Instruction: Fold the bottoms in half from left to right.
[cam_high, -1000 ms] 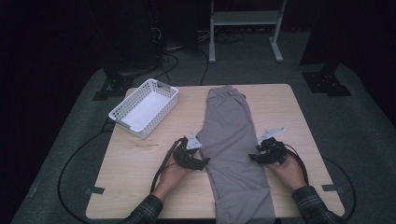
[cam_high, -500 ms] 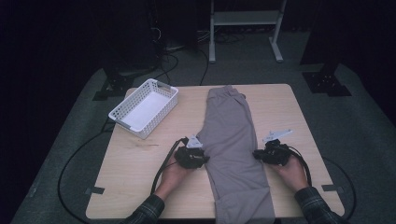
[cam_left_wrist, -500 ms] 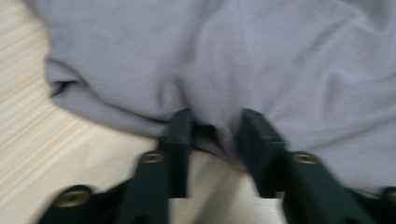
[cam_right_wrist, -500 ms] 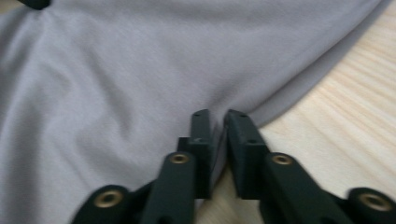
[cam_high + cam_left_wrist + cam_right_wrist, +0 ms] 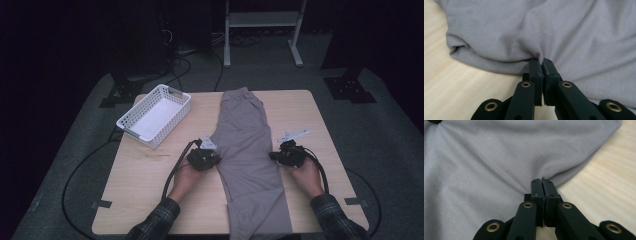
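Observation:
A pair of grey trousers (image 5: 247,150) lies folded lengthwise down the middle of the wooden table (image 5: 150,190), waistband at the far end. My left gripper (image 5: 216,161) sits at the cloth's left edge; its jaws have just been closing and now pinch a fold of the grey fabric (image 5: 574,37). My right gripper (image 5: 274,156) is at the right edge, its jaws also just closed, pinching the fabric's hem (image 5: 499,170). In both gripper views the left gripper (image 5: 541,61) and the right gripper (image 5: 541,181) have cloth puckered at their tips.
A white slotted basket (image 5: 172,95) stands at the table's far left. Black cables (image 5: 172,175) trail from both grippers over the table and floor. A metal stand (image 5: 260,25) is behind the table. Bare wood lies on either side of the trousers.
Both grippers moved inward to the trousers' edges and their jaws closed on the cloth. The fabric is now puckered at each grip.

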